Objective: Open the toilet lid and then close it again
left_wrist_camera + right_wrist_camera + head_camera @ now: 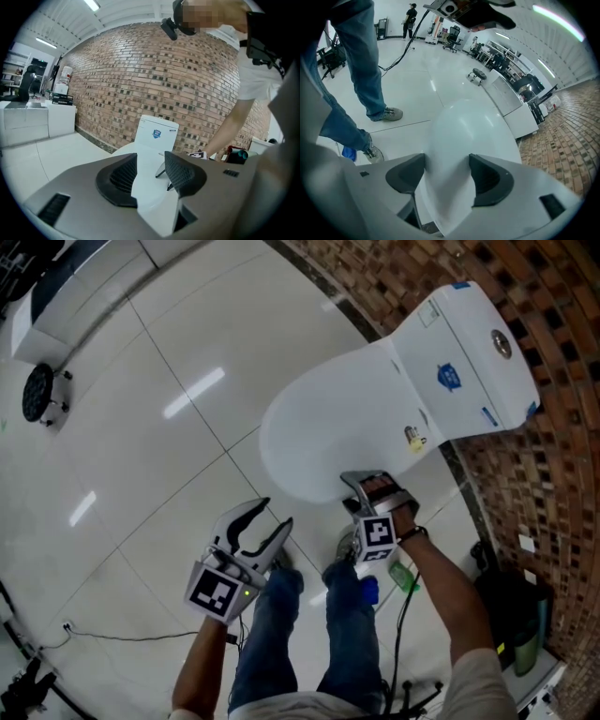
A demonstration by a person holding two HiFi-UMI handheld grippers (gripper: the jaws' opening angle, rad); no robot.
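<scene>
- Toilet lid (pixel 328 427), white, oval and shiny, lies down flat on the bowl.
- I see the white box-shaped toilet tank (pixel 469 357) behind it, at the edge of the white tiled floor (pixel 141 456), against the red brick wall (pixel 553 324).
- My right grey two-jaw gripper (pixel 446 178) points down at the lid's front edge. Its jaws stand apart with that edge between them. I cannot tell if the pads touch it.
- My left grey two-jaw gripper (pixel 151 168) hangs over the floor, near the lid's front. Its jaws stand apart and hold nothing.
</scene>
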